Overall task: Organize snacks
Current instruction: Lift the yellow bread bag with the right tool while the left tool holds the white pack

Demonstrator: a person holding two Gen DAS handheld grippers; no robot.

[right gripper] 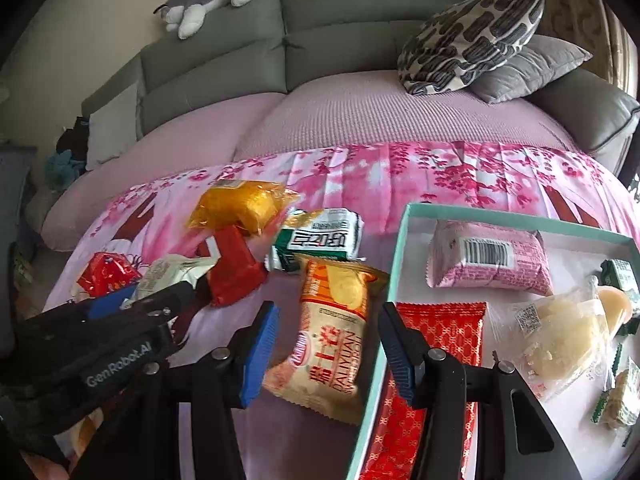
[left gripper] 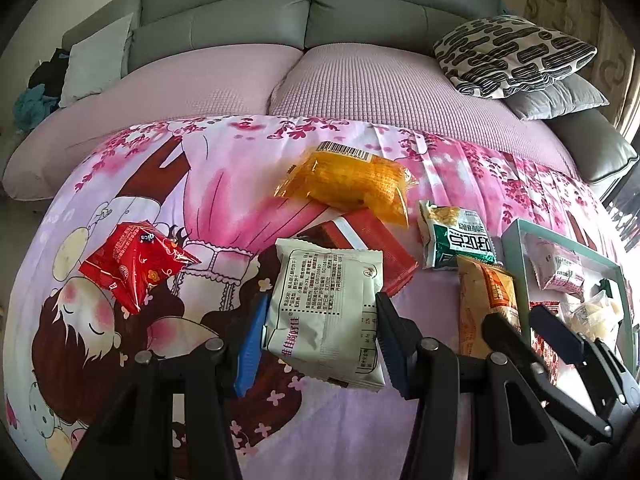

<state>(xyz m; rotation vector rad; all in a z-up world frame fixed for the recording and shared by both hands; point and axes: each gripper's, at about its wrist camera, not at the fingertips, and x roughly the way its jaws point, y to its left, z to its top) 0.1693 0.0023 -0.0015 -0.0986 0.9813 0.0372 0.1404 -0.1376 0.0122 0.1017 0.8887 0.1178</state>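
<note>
— The sheet (left gripper: 224, 184)? 
— Pink blossoms, cartoon girl. The tray (right gripper: 394, 264) has a teal rim.
— Packets?
— One white packet (left gripper: 326, 312), one orange packet (right gripper: 334, 332), one red patterned packet (right gripper: 440, 332), one pink packet (right gripper: 488, 264).
— The cushion (right gripper: 472, 40)?
— Cream with dark blotches.

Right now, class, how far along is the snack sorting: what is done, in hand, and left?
Done: the pink packet and red patterned packet already lie in the teal box. In hand: the left gripper brackets the white packet, and the right gripper brackets the orange chip packet, both open. Left: the yellow packet and small red packet.
</note>
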